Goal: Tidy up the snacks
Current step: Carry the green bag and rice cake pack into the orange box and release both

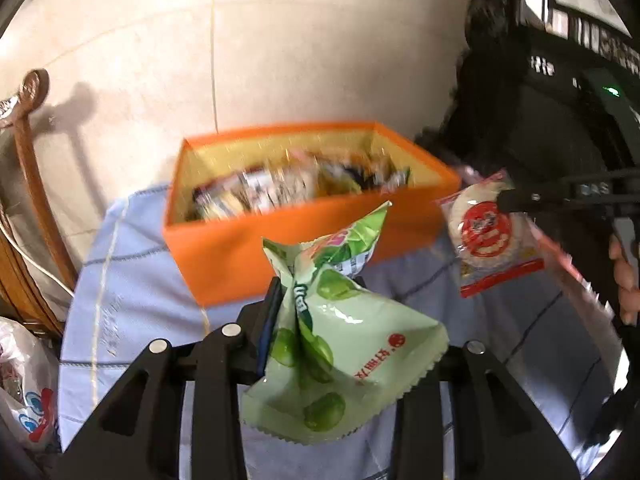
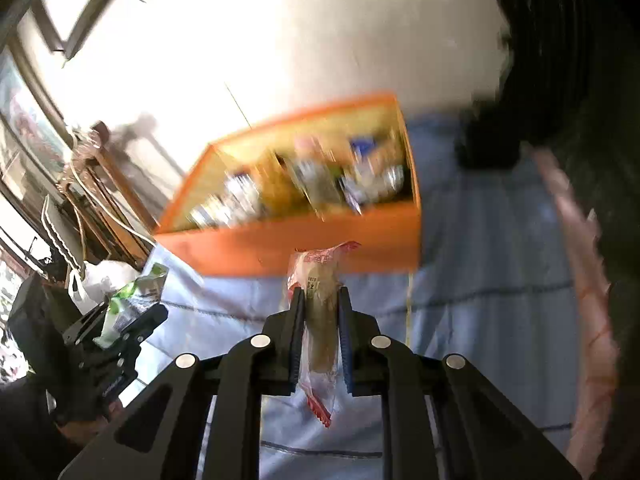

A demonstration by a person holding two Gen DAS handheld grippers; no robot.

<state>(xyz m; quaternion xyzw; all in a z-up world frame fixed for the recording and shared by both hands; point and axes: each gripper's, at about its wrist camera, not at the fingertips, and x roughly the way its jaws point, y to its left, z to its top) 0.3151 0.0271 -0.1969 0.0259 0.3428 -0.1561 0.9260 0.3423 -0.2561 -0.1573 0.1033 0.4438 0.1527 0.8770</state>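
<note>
Carrying snacks toward the orange box (image 1: 280,248) | left hand-held gripper (image 1: 316,300) pinched the green plum-candy bag (image 1: 340,344) at its crumpled middle | right hand-held gripper (image 2: 320,300) clamped the red-sealed round cake packet (image 2: 320,320) edgewise | both above the blue-clothed counter (image 2: 480,280), short of the part-filled box.

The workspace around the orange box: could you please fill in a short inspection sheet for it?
Surface: blue checked cloth covers the table.
Job's things: orange box open on the cloth, already holding blurred snack packets; green snack bag; red-and-white round snack packet.
Clutter: white plastic bag at the table's left edge.
Grippers: left gripper shut on the green snack bag; right gripper shut on the round snack packet; both short of the box.
Cables: white cord by the wooden furniture.
Surroundings: pale tiled floor.
</note>
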